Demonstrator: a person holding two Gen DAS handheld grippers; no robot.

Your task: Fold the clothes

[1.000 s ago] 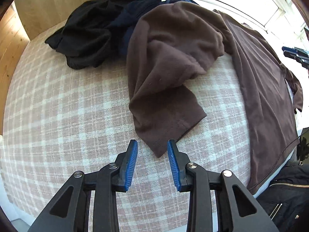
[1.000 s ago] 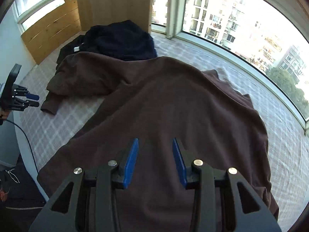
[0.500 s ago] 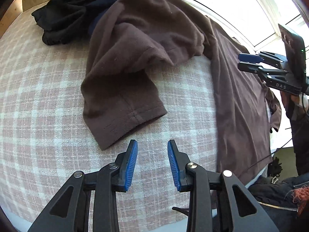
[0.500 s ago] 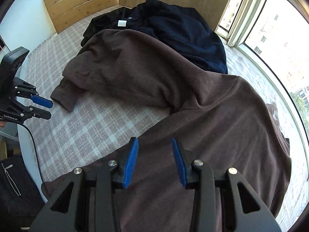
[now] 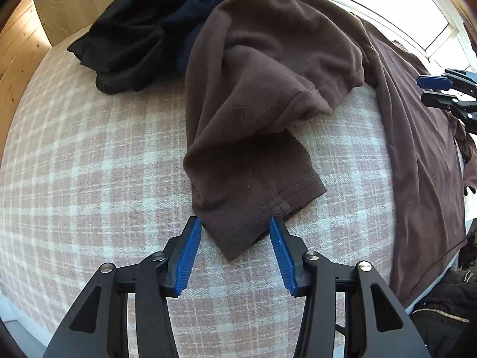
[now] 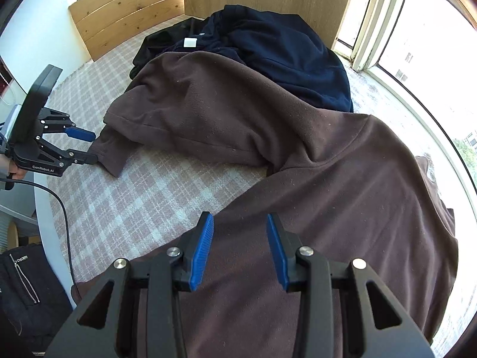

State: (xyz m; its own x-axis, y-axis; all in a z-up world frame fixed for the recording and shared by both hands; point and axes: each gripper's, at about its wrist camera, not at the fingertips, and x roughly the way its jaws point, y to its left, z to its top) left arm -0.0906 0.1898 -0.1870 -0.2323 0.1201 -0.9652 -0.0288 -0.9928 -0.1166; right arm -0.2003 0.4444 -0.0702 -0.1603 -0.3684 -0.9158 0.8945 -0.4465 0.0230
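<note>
Left wrist view: left gripper (image 5: 235, 240) low over the plaid table (image 5: 89, 164), fingers (image 5: 187, 253) spread wide, straddling the cuff (image 5: 253, 217) of the brown sweater (image 5: 268, 74). Cuff corner lying between the blue pads, maybe brushing the left one, not yet pinched. Sleeve bunched and folded over itself above the cuff, running up to a pile of black and navy clothes (image 5: 143, 29) at the far side.

Right wrist view: right gripper (image 6: 240, 246) hovering over the sweater body (image 6: 342, 223), fingers (image 6: 202, 250) parted, holding nothing; contact with the cloth beneath impossible to tell. Sweater spread across the table, one sleeve stretched out toward the left gripper (image 6: 80, 146) at the table's left edge, collar side draped onto the navy pile (image 6: 283, 50).

Step in hand, by the look of it: taking the sleeve end, early in the fold. Next move likely calls for closing on the cuff through both layers, then lifting and carrying the sleeve across onto the body. Soft fleece, apt to slip or drag the bunched part along unless gripped well past the hem.
</note>
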